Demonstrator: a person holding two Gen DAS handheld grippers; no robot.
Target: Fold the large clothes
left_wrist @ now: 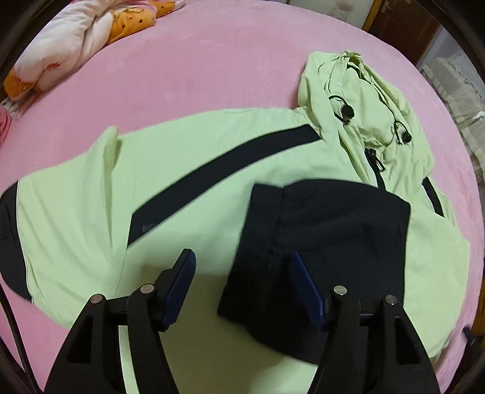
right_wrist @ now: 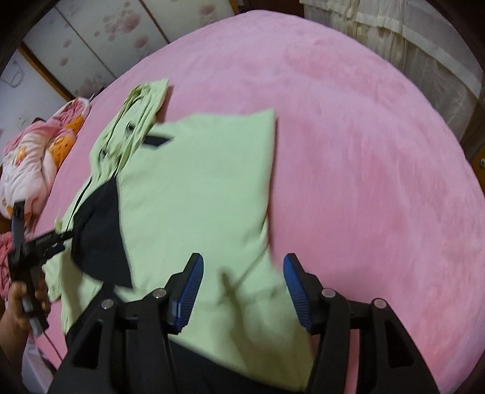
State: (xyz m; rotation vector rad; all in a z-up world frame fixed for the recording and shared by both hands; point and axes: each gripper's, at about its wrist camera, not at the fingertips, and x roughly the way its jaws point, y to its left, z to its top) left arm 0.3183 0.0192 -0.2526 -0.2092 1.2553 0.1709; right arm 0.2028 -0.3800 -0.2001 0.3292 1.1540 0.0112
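both the left gripper [left_wrist: 242, 272] and right gripper [right_wrist: 242, 282] stand released, jaws apart over the green jacket [left_wrist: 188, 188] on the pink bed [left_wrist: 197, 75]

Bed [left_wrist: 212, 75] covered by a pink plush sheet, filling most of both views. Bunched quilt [left_wrist: 75, 39], white, pink and orange with dots, at the bed's far edge. Cupboard doors [right_wrist: 100, 33], pale with pink floral print, framed in wood. Cream curtain [right_wrist: 394, 33] beyond the bed. Brown wooden door [left_wrist: 403, 27].
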